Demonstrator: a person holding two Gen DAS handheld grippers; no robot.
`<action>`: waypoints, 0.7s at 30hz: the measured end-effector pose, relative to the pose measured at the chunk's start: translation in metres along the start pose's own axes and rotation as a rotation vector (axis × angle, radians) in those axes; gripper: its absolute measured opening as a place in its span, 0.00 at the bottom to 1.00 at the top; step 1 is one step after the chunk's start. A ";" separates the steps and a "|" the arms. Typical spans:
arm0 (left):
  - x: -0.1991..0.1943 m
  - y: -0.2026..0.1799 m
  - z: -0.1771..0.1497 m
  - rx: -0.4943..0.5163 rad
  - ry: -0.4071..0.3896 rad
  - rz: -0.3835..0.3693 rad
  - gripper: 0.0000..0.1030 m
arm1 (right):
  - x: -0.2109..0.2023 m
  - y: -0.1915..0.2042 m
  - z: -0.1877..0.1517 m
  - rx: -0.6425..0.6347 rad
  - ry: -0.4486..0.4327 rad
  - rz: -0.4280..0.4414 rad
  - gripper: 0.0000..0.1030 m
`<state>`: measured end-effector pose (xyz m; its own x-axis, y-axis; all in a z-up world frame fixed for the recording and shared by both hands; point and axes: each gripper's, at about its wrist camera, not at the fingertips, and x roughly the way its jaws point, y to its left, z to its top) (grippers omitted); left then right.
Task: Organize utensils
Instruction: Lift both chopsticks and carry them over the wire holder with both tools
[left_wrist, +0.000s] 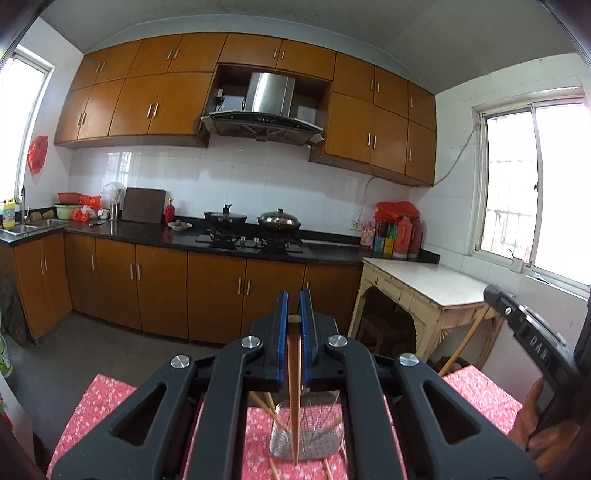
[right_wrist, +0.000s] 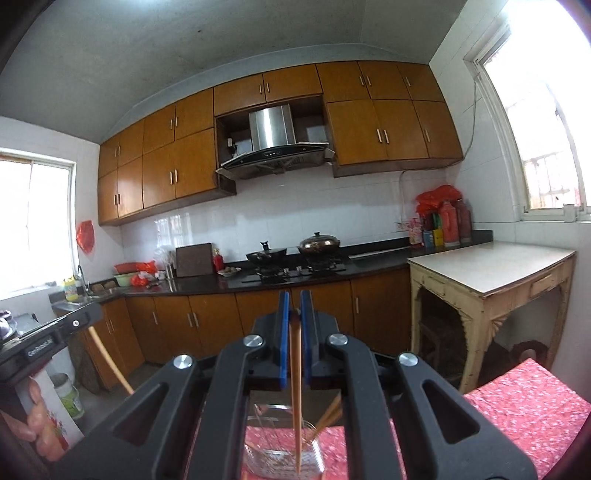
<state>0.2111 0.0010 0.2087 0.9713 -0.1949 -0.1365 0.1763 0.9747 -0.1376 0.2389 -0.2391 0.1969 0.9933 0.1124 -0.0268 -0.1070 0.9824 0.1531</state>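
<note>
1. My left gripper is clenched on a single wooden chopstick, which hangs straight down between the blue pads, its blunt end showing at the top of the jaws.
2. Under it, at six o'clock in the left wrist view, stands a wire-mesh utensil basket on a red floral tablecloth; the chopstick's tip lies over the basket, though I cannot tell whether it touches.
3. More chopsticks lean inside the basket, and a few lie on the cloth just beside it.
4. My right gripper is likewise clamped on a chopstick or pair (I cannot tell how many), hanging upright.
5. Below that, at six o'clock in the right wrist view, is the same basket, with other chopsticks leaning toward one o'clock.
6. The person's right hand shows at four o'clock in the left view, and the left hand at eight o'clock in the right view.
7. Ahead, at twelve o'clock, a dark counter carries a gas hob with two lidded pans, beneath a range hood; a cream side table stands at three o'clock.
</note>
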 end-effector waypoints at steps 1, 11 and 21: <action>0.002 -0.002 0.003 0.004 -0.008 0.006 0.06 | 0.006 0.002 0.002 0.002 -0.002 0.002 0.07; 0.046 -0.021 0.007 0.044 -0.071 0.064 0.06 | 0.070 0.009 -0.001 0.028 -0.010 0.020 0.07; 0.093 -0.008 -0.035 0.012 0.043 0.080 0.06 | 0.119 0.006 -0.044 0.034 0.072 0.021 0.07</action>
<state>0.2947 -0.0289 0.1623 0.9747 -0.1205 -0.1882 0.1004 0.9886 -0.1125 0.3549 -0.2127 0.1510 0.9850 0.1446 -0.0939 -0.1251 0.9742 0.1881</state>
